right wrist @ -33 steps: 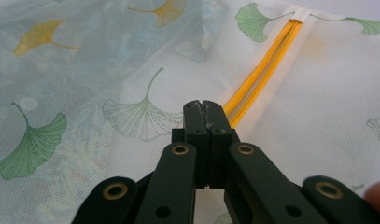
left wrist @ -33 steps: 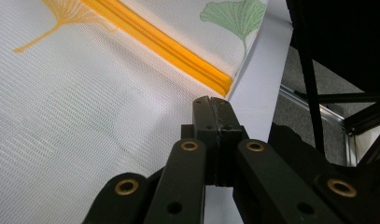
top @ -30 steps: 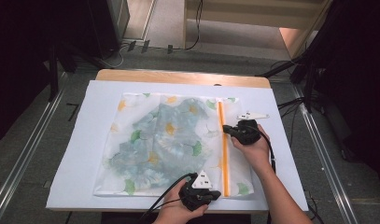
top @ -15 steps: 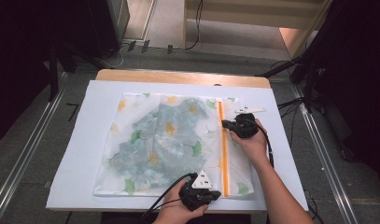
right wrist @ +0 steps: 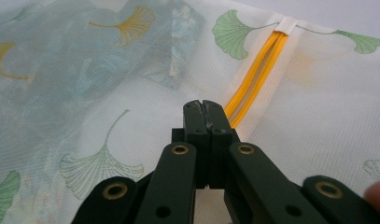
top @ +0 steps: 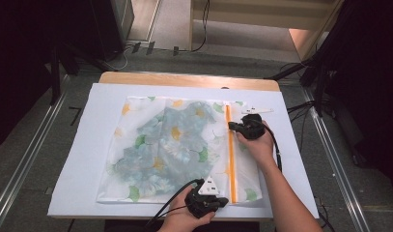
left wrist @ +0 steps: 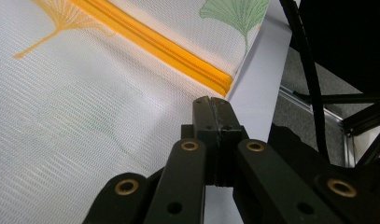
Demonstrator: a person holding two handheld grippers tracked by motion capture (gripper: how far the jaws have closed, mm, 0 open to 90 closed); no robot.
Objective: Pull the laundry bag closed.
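White mesh laundry bag (top: 175, 150) printed with ginkgo leaves lies flat on the white table sheet (top: 78, 159), a blue floral garment (top: 160, 145) inside. The right gripper (top: 231, 125), jaws pressed together, sits on the bag's orange zipper (top: 230, 154) near its far end. The left gripper (top: 222, 202), jaws likewise closed, pinches the bag's near edge beside the zipper's end.

right gripper (top: 231, 125) | slid farther up orange zipper (top: 229, 150) | toward bag's far end
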